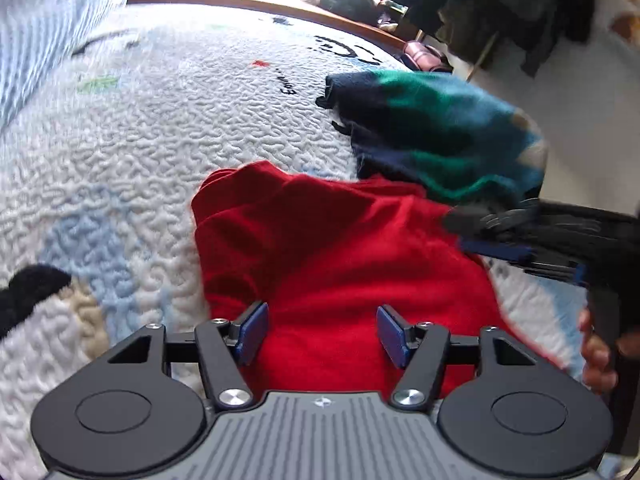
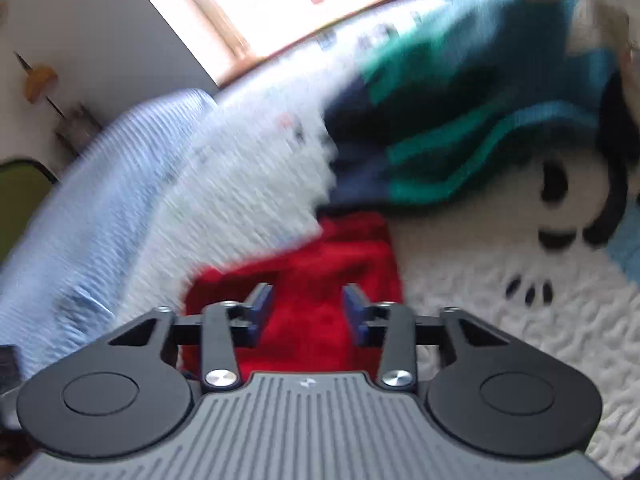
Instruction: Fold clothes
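- Left gripper (image 1: 322,334) sits right under its lens, blue pads (image 1: 253,332) well apart, over the red garment with nothing pinched between them.
- Bedspread (image 1: 160,152) fills the scene: white, pebbled weave, pale blue patches, small coloured marks and black cartoon lines, spread over the bed.
- Red garment (image 1: 328,248) lies bunched on the bedspread straight ahead of both grippers; its far edge in the left wrist view folds into a soft hump.
- Sweater (image 1: 436,136), banded in navy, green and teal, lies beyond the red garment; their edges overlap where they meet, in the left wrist view.
- Striped blue pillow (image 2: 104,200) lies along the left side of the bed, touching the bedspread's edge.
- Right gripper (image 2: 308,306), in its own view, hovers over the near end of the red garment, pads a modest gap apart and clamping nothing; the frame is blurred.
- Same gripper (image 1: 500,236) shows in the left wrist view as a dark smear coming in from the right, tips over the line where red meets the sweater.
- Fingers (image 1: 596,356) of the person's right hand wrap that gripper's handle at the right edge.
- Wooden bed rail (image 1: 248,2) curves along the far side, bright window glare above it.
- Dark heap of clothes (image 1: 500,0) sits past the rail, top right, too dim to sort out.
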`<state>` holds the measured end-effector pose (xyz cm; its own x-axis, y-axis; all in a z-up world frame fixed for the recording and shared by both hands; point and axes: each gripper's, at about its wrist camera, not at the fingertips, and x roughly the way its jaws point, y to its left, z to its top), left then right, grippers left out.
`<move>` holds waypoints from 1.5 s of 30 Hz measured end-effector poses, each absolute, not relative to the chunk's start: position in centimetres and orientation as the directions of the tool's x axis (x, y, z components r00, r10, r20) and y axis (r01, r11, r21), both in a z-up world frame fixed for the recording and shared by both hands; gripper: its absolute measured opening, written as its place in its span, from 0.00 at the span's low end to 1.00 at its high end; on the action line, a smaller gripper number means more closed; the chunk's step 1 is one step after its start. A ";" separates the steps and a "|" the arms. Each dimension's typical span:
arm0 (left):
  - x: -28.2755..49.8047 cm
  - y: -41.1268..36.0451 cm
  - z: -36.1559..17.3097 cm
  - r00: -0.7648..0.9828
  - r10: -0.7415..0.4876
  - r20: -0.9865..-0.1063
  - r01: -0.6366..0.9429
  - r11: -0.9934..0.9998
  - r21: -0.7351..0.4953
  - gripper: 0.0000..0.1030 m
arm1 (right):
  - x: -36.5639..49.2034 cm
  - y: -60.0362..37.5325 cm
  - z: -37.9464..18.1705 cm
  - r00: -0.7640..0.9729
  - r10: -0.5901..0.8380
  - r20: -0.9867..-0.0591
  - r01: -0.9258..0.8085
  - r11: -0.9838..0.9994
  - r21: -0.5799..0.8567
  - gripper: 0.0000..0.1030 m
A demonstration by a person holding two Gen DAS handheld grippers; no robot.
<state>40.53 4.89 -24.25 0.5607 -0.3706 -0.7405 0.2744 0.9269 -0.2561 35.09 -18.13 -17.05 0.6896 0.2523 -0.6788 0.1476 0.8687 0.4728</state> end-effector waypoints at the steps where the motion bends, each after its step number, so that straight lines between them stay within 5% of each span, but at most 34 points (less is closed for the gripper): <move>1: 40.7 4.4 -24.2 0.556 -0.357 -0.750 0.291 0.929 -0.227 0.62 | 35.2 -18.3 -18.1 0.675 0.233 -0.700 0.169 0.875 0.454 0.22; 4: 41.6 3.4 -23.7 0.530 -0.333 -0.780 0.332 0.928 -0.171 0.62 | 34.6 -18.5 -18.0 0.665 0.189 -0.722 0.205 0.884 0.420 0.20; 7: 43.4 4.1 -21.5 0.497 -0.357 -0.791 0.376 0.910 -0.175 0.62 | 31.6 -18.8 -14.2 0.722 0.078 -0.687 0.259 0.891 0.373 0.30; 9: 45.0 4.5 -19.3 0.480 -0.392 -0.785 0.467 0.871 -0.150 0.74 | 28.0 -19.4 -12.2 0.776 0.090 -0.624 0.284 0.834 0.473 0.51; 11: 47.1 4.4 -17.5 0.455 -0.416 -0.787 0.575 0.812 -0.097 0.81 | 24.2 -19.2 -11.3 0.803 0.072 -0.591 0.331 0.771 0.544 0.57; 17: 54.1 2.2 -15.9 0.293 -0.448 -0.844 0.800 0.598 -0.039 0.80 | 14.3 -16.1 -14.4 0.789 -0.052 -0.612 0.568 0.442 0.694 0.57; 27: 61.8 -1.9 -23.5 -0.150 -0.452 -0.879 0.863 0.373 -0.339 0.59 | 10.8 -8.7 -22.3 0.785 -0.145 -0.602 0.607 -0.014 0.795 0.53; 35: 65.0 -1.8 -26.9 -0.382 -0.463 -0.800 0.733 0.376 -0.567 0.63 | 14.1 -7.9 -22.8 0.792 -0.124 -0.598 0.605 0.026 0.796 0.54; 38: 64.0 -3.1 -27.5 -0.515 -0.381 -0.768 0.722 0.289 -0.628 0.50 | 15.0 -7.7 -23.0 0.805 -0.088 -0.587 0.590 0.023 0.807 0.53; 42: 62.5 -4.4 -28.4 -0.560 -0.309 -0.769 0.747 0.213 -0.630 0.47 | 14.6 -7.8 -24.5 0.832 -0.041 -0.553 0.549 -0.076 0.832 0.32; 45: 63.4 -5.0 -29.4 -0.593 -0.294 -0.749 0.690 0.295 -0.661 0.48 | 14.5 -8.1 -25.2 0.844 -0.045 -0.535 0.526 -0.134 0.840 0.31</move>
